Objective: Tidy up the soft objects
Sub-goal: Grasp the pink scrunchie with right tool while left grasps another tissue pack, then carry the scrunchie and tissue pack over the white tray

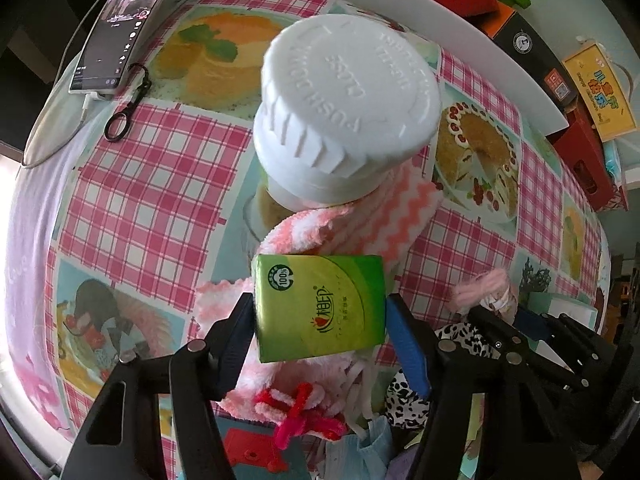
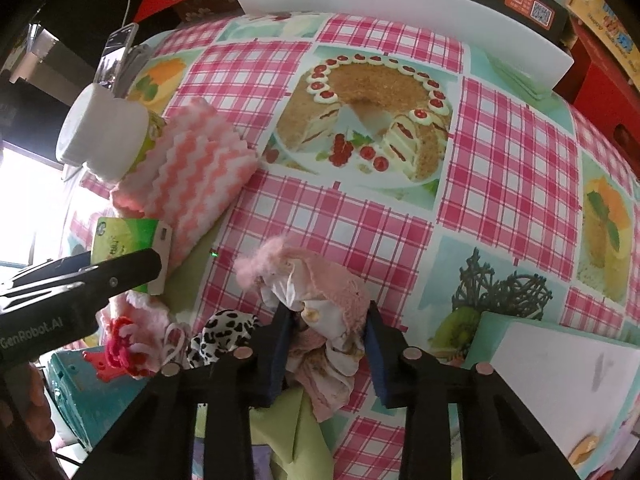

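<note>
The green plastic-wrapped tissue pack (image 1: 320,306) sits between the blue pads of my left gripper (image 1: 320,320), both pads pressed to its sides and holding it just above the heap of soft things. Right under the pack lies a fluffy pink cloth with a red-and-white yarn bow (image 1: 298,408); beside the pack, toward my other hand, is a black-and-white spotted fabric scrap (image 1: 404,400). My right gripper (image 2: 326,336) points down next to the pack, its jaws drawn partway in around a crumpled pink-and-white fabric bundle (image 2: 320,308), pads at its sides; whether they squeeze it I cannot tell. Beyond the pack rests a folded pink-and-white zigzag cloth (image 2: 200,164), and past that stands a white-capped green jar (image 1: 348,108). Everything rests on the pink checked tablecloth (image 2: 500,160). Farthest from the pack lies a smartphone (image 1: 120,36).
</note>
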